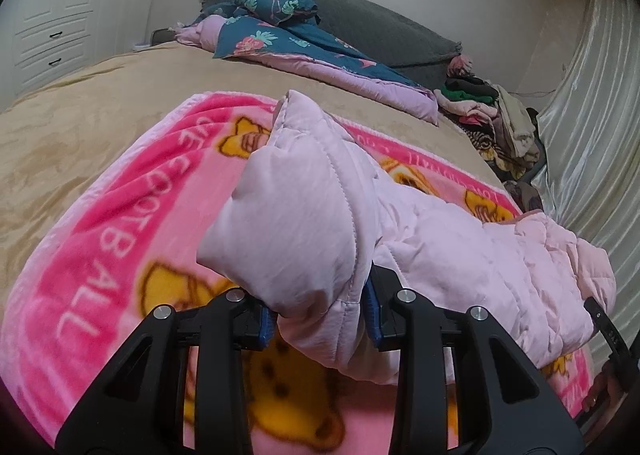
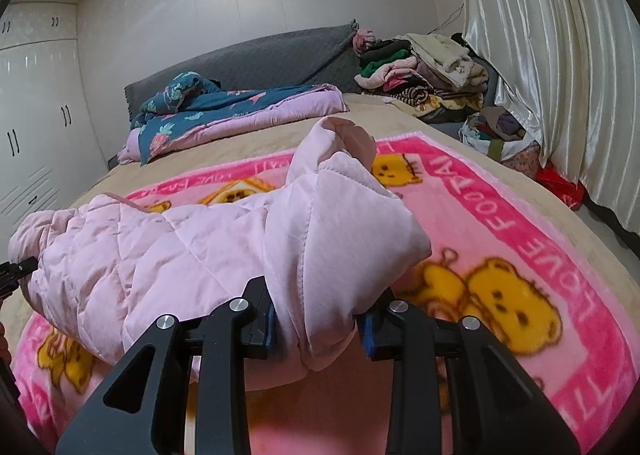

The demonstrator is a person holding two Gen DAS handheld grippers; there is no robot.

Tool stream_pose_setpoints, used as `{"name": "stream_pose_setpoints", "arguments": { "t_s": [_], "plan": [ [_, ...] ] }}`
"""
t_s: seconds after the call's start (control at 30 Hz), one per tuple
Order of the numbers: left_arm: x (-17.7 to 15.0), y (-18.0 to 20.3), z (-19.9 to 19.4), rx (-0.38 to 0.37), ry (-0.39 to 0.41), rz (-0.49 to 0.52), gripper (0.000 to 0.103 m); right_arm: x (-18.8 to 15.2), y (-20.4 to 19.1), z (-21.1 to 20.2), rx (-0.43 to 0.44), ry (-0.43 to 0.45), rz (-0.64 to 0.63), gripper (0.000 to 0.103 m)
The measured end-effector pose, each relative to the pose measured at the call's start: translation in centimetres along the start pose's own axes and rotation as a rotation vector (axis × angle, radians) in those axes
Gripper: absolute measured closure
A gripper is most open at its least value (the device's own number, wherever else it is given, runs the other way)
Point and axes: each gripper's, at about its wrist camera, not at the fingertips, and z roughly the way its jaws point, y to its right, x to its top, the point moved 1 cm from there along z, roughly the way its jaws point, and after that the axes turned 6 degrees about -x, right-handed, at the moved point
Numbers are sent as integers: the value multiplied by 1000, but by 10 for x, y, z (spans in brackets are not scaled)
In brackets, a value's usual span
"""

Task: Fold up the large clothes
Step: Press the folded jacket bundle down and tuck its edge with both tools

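Nearest the lens in the left wrist view, the left tongs [image 1: 320,319] are closed narrowly on a bunched fold of the pale pink quilted puffer jacket [image 1: 440,255], blue pads pressing the fabric from both sides. The right wrist view shows the same for the right tongs [image 2: 316,327]: their blue pads pinch another padded fold of the jacket [image 2: 180,251]. The jacket hangs stretched between the two tongs, lifted above the bright pink fleece blanket with yellow cartoon bears [image 1: 120,235], which is spread on the tan-covered bed [image 1: 100,103].

The blanket's white border lettering is readable in part. The left view shows "BALL" with blurred letters before it. The right view gives more along the other edge: "LOVE FOOTBALL", with further letters cut off at the lower rim [image 2: 520,223]. No label shows on the jacket.

Each view catches the other tongs only at its edge: black parts at the right rim in the left view [image 1: 604,327], at the left rim in the right view [image 2: 16,271]. Both show the teal floral quilt with lilac lining [image 1: 304,43] against the grey headboard [image 1: 380,23], the pile of mixed clothes [image 2: 420,63] and the pleated cream satin curtain [image 2: 540,55]. The white wardrobe [image 1: 52,23] has drawers visible in the left view; only the right view shows a red bag [image 2: 560,185] under the curtain.
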Motion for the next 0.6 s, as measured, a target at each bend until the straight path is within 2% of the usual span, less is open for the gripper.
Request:
{"name": "stream_pose_setpoints", "arguments": {
  "t_s": [0.4, 0.6],
  "plan": [
    [-43, -7, -30, 41, -41, 40, 75, -43, 12, -27, -15, -76, 9, 71],
    [-60, -8, -36, 86, -56, 75, 69, -59, 21, -27, -21, -126, 39, 64]
  ]
}}
